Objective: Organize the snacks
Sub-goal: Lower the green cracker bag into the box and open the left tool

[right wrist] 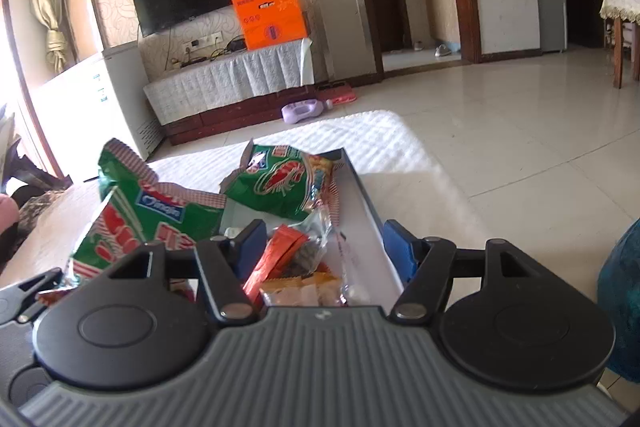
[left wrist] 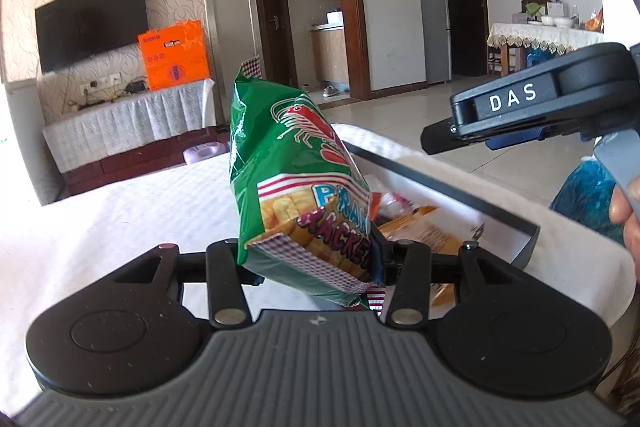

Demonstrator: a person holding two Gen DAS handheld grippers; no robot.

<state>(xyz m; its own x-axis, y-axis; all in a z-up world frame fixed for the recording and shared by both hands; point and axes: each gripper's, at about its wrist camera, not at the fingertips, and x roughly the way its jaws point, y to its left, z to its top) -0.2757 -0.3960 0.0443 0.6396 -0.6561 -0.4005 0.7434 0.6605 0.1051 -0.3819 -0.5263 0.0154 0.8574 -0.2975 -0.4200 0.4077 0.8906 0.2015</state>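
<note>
My left gripper (left wrist: 316,259) is shut on a green prawn cracker bag (left wrist: 296,171) and holds it upright above the white table, at the near edge of a grey tray (left wrist: 496,217). The same bag shows at the left in the right wrist view (right wrist: 156,215). My right gripper (right wrist: 324,247) is open and empty, hovering over the tray (right wrist: 374,223). In the tray lie a second green prawn cracker bag (right wrist: 280,183), an orange sachet (right wrist: 276,259) and small wrapped snacks (right wrist: 304,289). The right gripper also shows at the right in the left wrist view (left wrist: 444,139).
A white cloth covers the table (left wrist: 100,227). A blue plastic bag (left wrist: 588,195) sits past the table's right edge. Beyond are tiled floor (right wrist: 500,131), a TV cabinet with an orange box (right wrist: 272,15), and a purple bottle (right wrist: 304,111) on the floor.
</note>
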